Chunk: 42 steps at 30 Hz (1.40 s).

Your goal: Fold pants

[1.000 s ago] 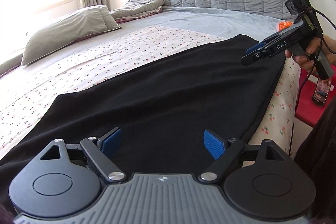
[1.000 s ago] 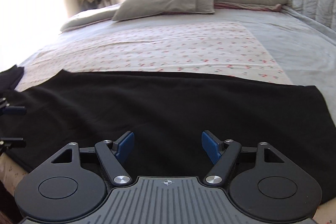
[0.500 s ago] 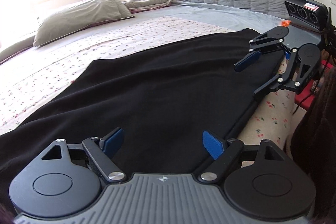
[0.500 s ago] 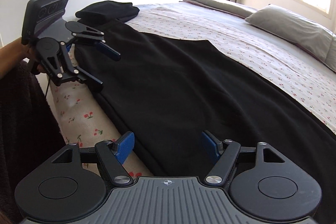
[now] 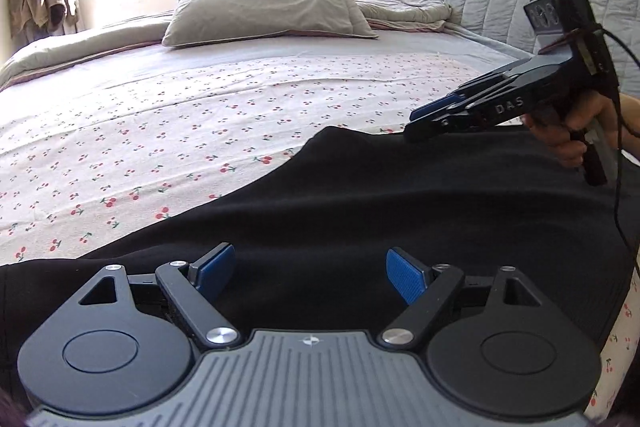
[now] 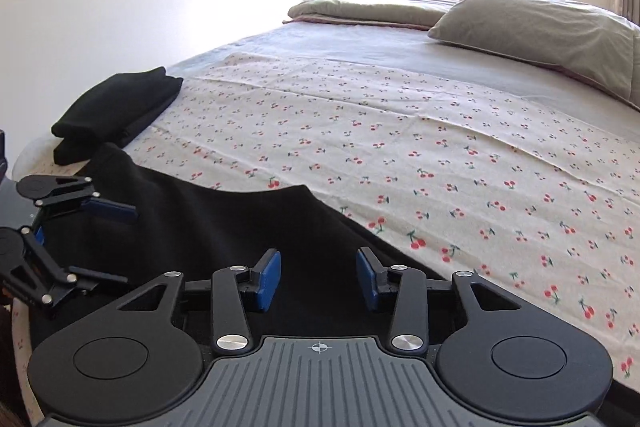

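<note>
Black pants (image 5: 400, 211) flat, long axis along near bed (image 5: 200, 131) edge. Left gripper (image 5: 308, 269) jaws spread, empty. Right gripper (image 6: 318, 273) jaws closing, pads clear of cloth.

Bed (image 6: 400, 47) under black pants (image 5: 400, 219)

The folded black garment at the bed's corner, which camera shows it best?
The right wrist view: the folded black garment lies whole on the cherry-print sheet. The left wrist view does not show it.
</note>
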### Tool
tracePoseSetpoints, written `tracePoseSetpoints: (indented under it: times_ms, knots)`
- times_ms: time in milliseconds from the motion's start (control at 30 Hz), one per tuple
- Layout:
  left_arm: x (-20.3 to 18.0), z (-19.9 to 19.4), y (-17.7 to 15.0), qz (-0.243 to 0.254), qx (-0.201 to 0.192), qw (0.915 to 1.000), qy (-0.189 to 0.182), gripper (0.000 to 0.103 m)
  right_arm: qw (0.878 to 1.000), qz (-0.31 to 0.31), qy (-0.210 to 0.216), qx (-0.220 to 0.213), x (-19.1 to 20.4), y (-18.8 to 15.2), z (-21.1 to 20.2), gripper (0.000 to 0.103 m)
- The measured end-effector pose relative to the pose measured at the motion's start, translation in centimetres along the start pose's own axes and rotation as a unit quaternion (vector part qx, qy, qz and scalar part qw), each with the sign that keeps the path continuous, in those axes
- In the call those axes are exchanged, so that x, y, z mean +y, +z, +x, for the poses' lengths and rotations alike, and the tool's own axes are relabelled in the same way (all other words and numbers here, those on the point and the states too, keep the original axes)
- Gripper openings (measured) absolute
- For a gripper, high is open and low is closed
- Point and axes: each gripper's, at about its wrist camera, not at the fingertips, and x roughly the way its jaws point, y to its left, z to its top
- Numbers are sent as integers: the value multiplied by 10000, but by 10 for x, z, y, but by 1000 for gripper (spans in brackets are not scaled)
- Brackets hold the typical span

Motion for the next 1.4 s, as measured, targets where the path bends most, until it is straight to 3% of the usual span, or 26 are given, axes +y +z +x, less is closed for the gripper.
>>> tracePoseSetpoints:
  times_ms: [67, 167, 233, 367, 500, 567, 633, 667, 967, 1167, 1267, 1300, 1333, 1400]
  knots:
    - [13, -7, -2, -143, -57, 9998, 118, 86, 10000, 25, 79, 52, -2, 9, 24, 34]
    - [27, -11, -6, -204, -11, 9991, 368, 86, 9995, 7, 244, 205, 0, 14, 49, 22]
    - [34, -12, -9, -267, 81, 9984, 490, 86, 9988, -129, 341, 320, 6, 15, 61, 0]
    - [48, -5, -16, -394, 490, 9949, 788, 86, 9999, -80, 25, 124, 6, 27, 73, 0]
    - [56, -10, -19, -545, 555, 9937, 806, 87, 9991, 277, -295, 126, -8, 35, 81, 0]
    - [58, -13, -18, -614, 521, 9937, 784, 87, 9990, 415, 43, 162, -7, 34, 74, 10]
    - [63, -15, -17, -674, 469, 9933, 811, 87, 9990, 408, 144, 150, -4, 32, 66, 41]
    - [67, -18, -18, -709, 441, 9928, 854, 87, 9992, 385, 95, 106, -3, 32, 62, 46]
    - [91, -39, -23, -996, 296, 9853, 1358, 86, 9951, 899, 386, -124, -14, 35, 53, 46]
    - [93, -37, -24, -778, 390, 9843, 1538, 86, 9949, 829, 567, 9, -10, 34, 55, 46]
    - [93, -36, -23, -788, 386, 9843, 1530, 86, 9976, 506, 354, 327, 2, 32, 69, 39]
    - [93, -36, -23, -787, 390, 9844, 1527, 86, 9977, 368, 330, 455, 6, 30, 75, 25]
    - [94, -35, -24, -782, 406, 9844, 1525, 87, 9977, 239, 371, 509, 11, 28, 78, 0]
    - [96, -33, -25, -831, 553, 9829, 1546, 87, 9989, 74, 274, 368, 18, 28, 79, 1]
